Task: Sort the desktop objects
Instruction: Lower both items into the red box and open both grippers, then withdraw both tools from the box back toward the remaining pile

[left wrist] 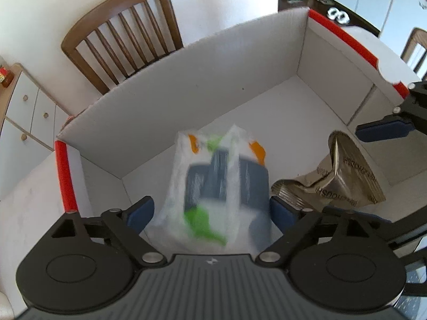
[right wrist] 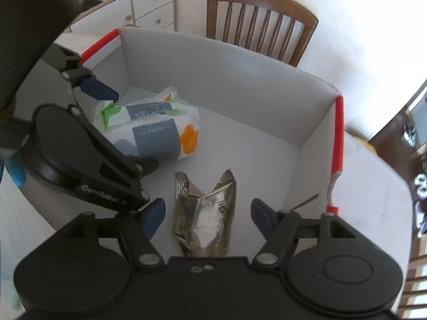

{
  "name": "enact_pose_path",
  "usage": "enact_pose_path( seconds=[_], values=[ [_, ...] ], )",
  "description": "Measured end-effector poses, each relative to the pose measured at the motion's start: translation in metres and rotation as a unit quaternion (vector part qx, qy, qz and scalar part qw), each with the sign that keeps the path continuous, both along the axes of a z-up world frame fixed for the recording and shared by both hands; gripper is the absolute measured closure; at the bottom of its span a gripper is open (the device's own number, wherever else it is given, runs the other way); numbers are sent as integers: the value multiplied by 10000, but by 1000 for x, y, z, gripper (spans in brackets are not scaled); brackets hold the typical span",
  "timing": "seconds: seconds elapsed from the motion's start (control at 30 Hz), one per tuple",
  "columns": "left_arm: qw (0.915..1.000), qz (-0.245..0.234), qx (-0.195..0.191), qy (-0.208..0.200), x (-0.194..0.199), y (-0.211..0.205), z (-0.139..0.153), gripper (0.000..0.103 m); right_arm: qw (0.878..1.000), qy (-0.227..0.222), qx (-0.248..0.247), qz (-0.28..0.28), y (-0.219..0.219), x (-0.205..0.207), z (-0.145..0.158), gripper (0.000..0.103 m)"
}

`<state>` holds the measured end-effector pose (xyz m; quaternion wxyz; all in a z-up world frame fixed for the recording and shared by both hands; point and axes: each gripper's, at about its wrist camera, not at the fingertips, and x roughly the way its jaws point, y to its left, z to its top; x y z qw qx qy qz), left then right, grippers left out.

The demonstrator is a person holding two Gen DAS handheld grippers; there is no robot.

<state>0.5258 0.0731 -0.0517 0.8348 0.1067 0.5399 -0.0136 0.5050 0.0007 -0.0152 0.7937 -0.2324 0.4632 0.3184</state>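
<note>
both grippers are reaching into a white cardboard box (right wrist: 240, 90) with red edge strips, standing on a pale desk (right wrist: 373, 186).

the left gripper (left wrist: 210, 210) is hanging over a tissue pack (left wrist: 216, 184) in white plastic with grey, green and orange print. its jaws are standing wide, one blue pad on each side of the pack, and no pad appears to be pressing on it; the pack looks motion-blurred in the left wrist view, so contact is hard to rule out. in the right wrist view the same pack (right wrist: 157, 130) is lying on the box floor toward the left, long axis running left to right, with the left gripper (right wrist: 125, 128) straddling it from the near-left.

the right gripper (right wrist: 208, 218) is also wide open and gripping nothing. a crumpled silver foil wrapper (right wrist: 205, 213) is lying on the box floor directly between and just ahead of its pads, long axis pointing away from the camera toward the far wall. that is the deciding relation: the wrapper is sitting on the right gripper's centreline, so this arm is the nearer one for it.

the wrapper's near end is hidden behind the gripper body, and its lettering is only partly legible. a wooden chair (right wrist: 261, 21) is standing behind the box.
</note>
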Motion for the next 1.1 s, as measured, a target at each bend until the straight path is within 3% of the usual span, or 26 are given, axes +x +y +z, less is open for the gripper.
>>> enact_pose_path(
  seconds=[0.07, 0.17, 0.37, 1.1],
  values=[
    [9998, 146, -127, -111, 0, 5, 4, 1, 10000, -24, 46, 21, -1, 1, 5, 30],
    [9983, 327, -447, -185, 0, 13, 13, 1, 9999, -96, 99, 26, -5, -1, 9, 30],
    [9971, 364, -591, -313, -11, 15, 31, 1, 9996, -151, 230, 15, -10, -8, 19, 30],
    [9938, 159, -679, -864, -80, -10, 97, 1, 9970, -384, 661, -84, -51, -60, 74, 29]
  ],
)
